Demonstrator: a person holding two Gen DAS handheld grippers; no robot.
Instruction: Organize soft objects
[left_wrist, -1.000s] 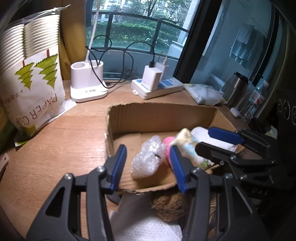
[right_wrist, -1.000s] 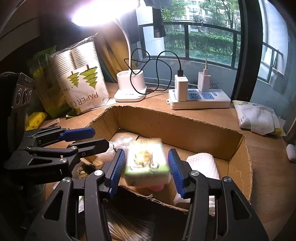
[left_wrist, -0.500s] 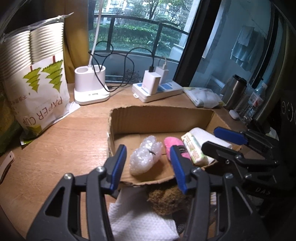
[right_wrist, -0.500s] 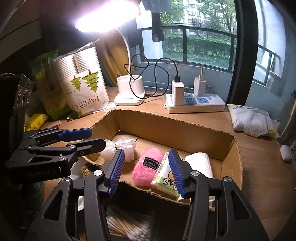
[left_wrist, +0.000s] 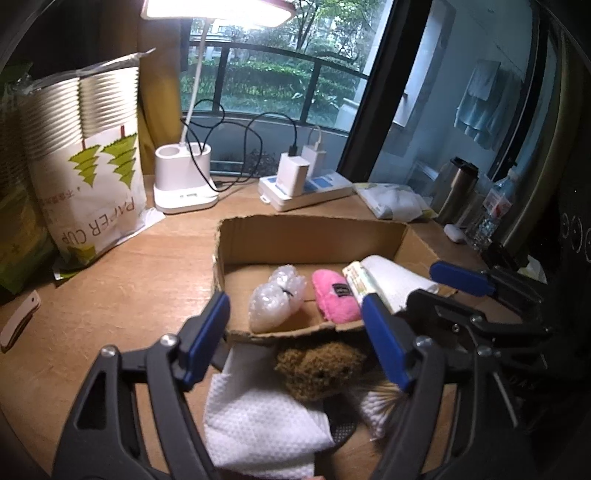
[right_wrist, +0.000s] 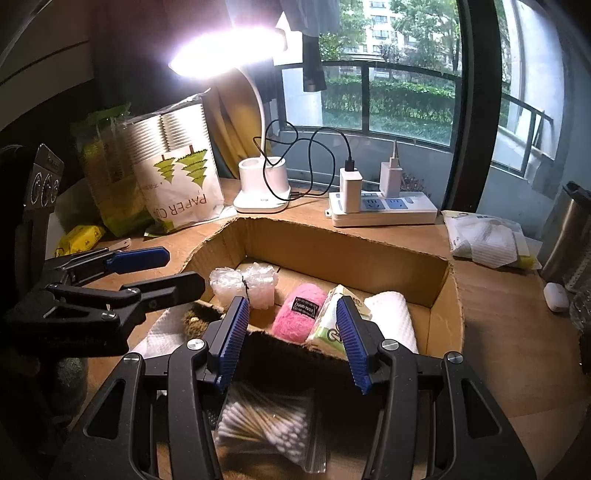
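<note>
A cardboard box (left_wrist: 314, 232) (right_wrist: 343, 247) holds a bubble wrap bundle (left_wrist: 277, 297) (right_wrist: 245, 282), a pink yarn ball (left_wrist: 334, 295) (right_wrist: 299, 312), a green tissue pack (right_wrist: 327, 325) (left_wrist: 356, 278) and a white rolled towel (left_wrist: 395, 280) (right_wrist: 391, 319). In front of the box lie a brown fuzzy ball (left_wrist: 317, 369), a white cloth (left_wrist: 258, 424) and a bag of cotton swabs (right_wrist: 266, 428). My left gripper (left_wrist: 297, 341) is open and empty above the brown ball. My right gripper (right_wrist: 291, 341) is open and empty over the box's near wall.
A paper cup bag (left_wrist: 88, 162) stands at the left. A white lamp base (left_wrist: 184, 181) and a power strip (left_wrist: 306, 188) sit behind the box. A tissue packet (right_wrist: 484, 240), a steel mug (left_wrist: 456, 192) and white earbuds case (right_wrist: 556, 297) are at the right.
My right gripper let go of the green tissue pack, which now lies in the box beside the pink yarn. Both grippers have pulled back and up from the box.
</note>
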